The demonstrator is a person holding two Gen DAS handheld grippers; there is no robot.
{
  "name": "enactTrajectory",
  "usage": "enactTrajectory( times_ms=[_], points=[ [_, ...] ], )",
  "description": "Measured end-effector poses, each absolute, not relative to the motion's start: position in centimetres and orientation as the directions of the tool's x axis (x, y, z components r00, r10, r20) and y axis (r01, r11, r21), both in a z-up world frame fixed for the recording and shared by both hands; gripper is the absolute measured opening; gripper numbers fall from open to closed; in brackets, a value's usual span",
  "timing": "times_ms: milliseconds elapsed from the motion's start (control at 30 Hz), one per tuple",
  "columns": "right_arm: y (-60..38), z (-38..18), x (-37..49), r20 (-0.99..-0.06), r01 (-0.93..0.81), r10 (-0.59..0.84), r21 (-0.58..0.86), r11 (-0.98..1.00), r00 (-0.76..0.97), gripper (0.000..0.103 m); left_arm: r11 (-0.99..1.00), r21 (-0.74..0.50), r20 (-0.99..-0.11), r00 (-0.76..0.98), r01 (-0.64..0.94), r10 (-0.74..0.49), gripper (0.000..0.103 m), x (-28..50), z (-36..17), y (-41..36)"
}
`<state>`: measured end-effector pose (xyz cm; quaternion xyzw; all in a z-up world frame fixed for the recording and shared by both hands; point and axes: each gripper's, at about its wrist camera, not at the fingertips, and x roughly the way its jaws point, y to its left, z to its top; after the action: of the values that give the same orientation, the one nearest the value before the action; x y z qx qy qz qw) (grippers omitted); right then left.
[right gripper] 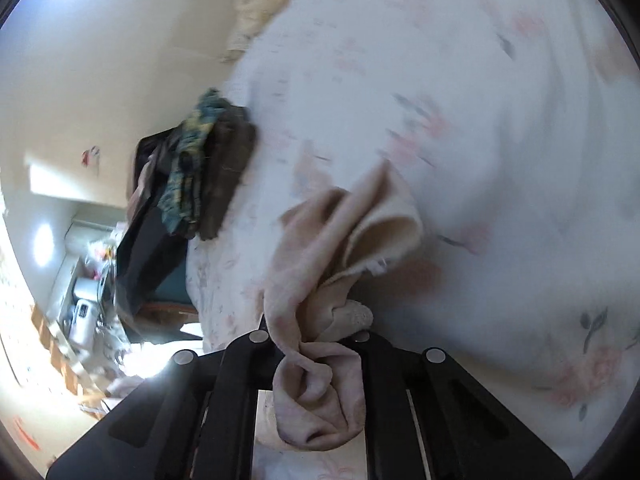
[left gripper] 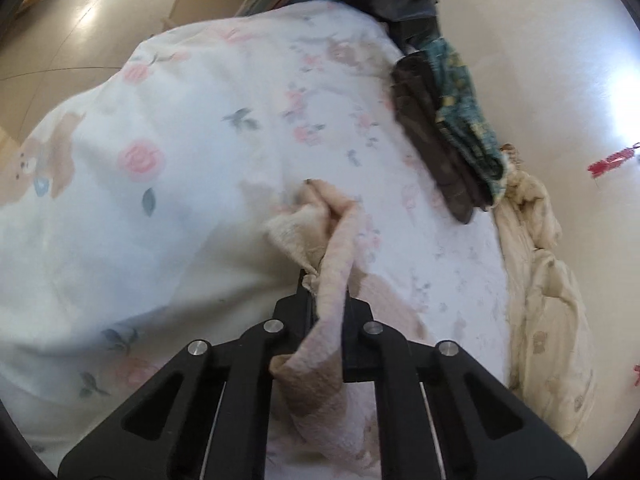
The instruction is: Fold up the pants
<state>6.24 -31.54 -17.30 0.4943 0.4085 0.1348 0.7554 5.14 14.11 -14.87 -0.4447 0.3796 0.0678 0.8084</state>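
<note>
Left wrist view first: the left gripper (left gripper: 326, 280) has its jaws nearly together, pinching a bunched band of the pale pink pants (left gripper: 320, 236). The fabric runs from under the camera up through the jaws and fans out ahead over the floral bedsheet (left gripper: 160, 140), its long axis lying along the fingers. Only this view shows the cream quilt (left gripper: 540, 280) slumped off the bed's right edge, and the tiled floor (left gripper: 80, 20) at the upper left. A stack of dark folded clothes (left gripper: 448, 128) with a teal patterned piece sits along the sheet's far right edge, well apart from the pants.

Right wrist view now: the right gripper (right gripper: 316, 332) is clamped tight on a twisted knot of the same pants (right gripper: 360, 220). The cloth loops below the jaws, then rises and opens into a cupped fold pointing up and to the right over the bedsheet (right gripper: 480, 100). The folded clothes (right gripper: 212, 172) appear to the left here. Only this view catches the cluttered shelves (right gripper: 80, 308) at the lower left, motion-blurred.
</note>
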Motion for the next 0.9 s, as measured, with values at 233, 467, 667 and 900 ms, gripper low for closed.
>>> enactTrajectory(
  times_ms=[233,467,667,900],
  points=[
    [-32.2,-11.2,5.6,-0.346,0.04,0.607,0.887,0.459,0.715,0.008,0.611,-0.721,-0.571,0.78,-0.326,-0.257,0.006,4.9,-9.0,13.9],
    [-31.2,-4.4,10.0,-0.294,-0.096,0.627,0.854,0.511,0.721,0.008,0.671,-0.708,-0.493,0.835,-0.222,-0.243,0.006,8.5,-1.7,14.6],
    [-28.5,-0.4,17.8,-0.281,-0.173,0.647,0.82,0.546,0.708,0.008,0.746,-0.643,-0.486,0.845,-0.173,-0.223,0.006,16.7,2.7,16.5],
    [-24.4,1.9,32.4,-0.27,-0.213,0.635,0.787,0.578,0.724,0.008,0.808,-0.575,-0.441,0.881,-0.13,-0.172,0.006,29.3,4.9,17.9]
  ],
)
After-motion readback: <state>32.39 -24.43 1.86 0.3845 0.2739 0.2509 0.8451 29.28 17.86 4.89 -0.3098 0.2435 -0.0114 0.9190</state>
